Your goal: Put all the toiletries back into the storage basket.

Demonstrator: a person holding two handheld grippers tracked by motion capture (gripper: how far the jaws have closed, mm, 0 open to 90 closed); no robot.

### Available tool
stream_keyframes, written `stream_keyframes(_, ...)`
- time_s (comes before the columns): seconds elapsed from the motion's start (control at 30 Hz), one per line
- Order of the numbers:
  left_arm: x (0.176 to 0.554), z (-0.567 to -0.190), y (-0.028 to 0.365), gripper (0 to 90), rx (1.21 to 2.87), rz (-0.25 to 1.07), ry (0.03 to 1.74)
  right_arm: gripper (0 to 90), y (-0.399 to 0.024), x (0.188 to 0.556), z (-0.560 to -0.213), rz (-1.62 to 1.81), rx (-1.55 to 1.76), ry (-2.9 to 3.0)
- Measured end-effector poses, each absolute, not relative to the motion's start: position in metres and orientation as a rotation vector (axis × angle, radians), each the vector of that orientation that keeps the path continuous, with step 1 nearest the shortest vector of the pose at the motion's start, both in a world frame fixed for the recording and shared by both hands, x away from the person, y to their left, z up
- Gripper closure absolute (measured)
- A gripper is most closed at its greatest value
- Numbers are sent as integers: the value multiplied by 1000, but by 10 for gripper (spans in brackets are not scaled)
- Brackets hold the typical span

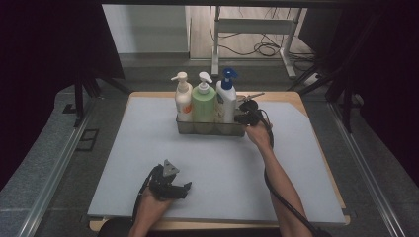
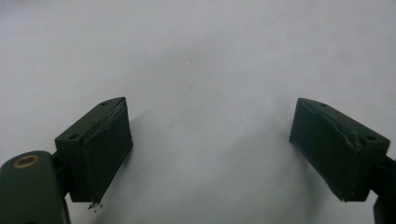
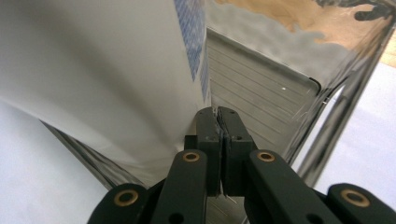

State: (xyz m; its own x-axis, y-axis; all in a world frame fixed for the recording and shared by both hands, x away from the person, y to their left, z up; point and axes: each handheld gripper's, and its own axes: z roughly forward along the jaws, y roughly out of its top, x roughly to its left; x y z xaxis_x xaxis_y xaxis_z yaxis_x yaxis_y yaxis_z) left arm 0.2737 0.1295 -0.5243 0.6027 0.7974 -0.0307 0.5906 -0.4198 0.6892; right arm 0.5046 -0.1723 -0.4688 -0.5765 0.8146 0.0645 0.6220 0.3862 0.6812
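Right hand-held gripper [image 3: 219, 122] pinches the clear bin's wall [image 3: 261, 88] beside white bottle [image 3: 102, 60].

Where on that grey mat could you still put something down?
Bare mat lies left of the clear bin, and across the middle between it and the left gripper. It is crowded at the bin's right end, where the right gripper sits by the bottles.

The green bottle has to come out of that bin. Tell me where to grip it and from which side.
Probably best: grip the green bottle at its narrow neck under the pump, coming straight down. The orange-labelled bottle and blue-pump bottle crowd its sides, and the clear bin walls its lower body.
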Motion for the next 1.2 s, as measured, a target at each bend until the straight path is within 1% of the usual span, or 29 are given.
stream_keyframes(0.23, 274, -524, 129, 121, 2157, 396, 1091, 871, -168, 503, -470, 973, 1249, 2376)
stream_keyframes(1.2, 274, -524, 129, 121, 2158, 398, 1091, 888, -160, 490, -466, 993, 1192, 2401)
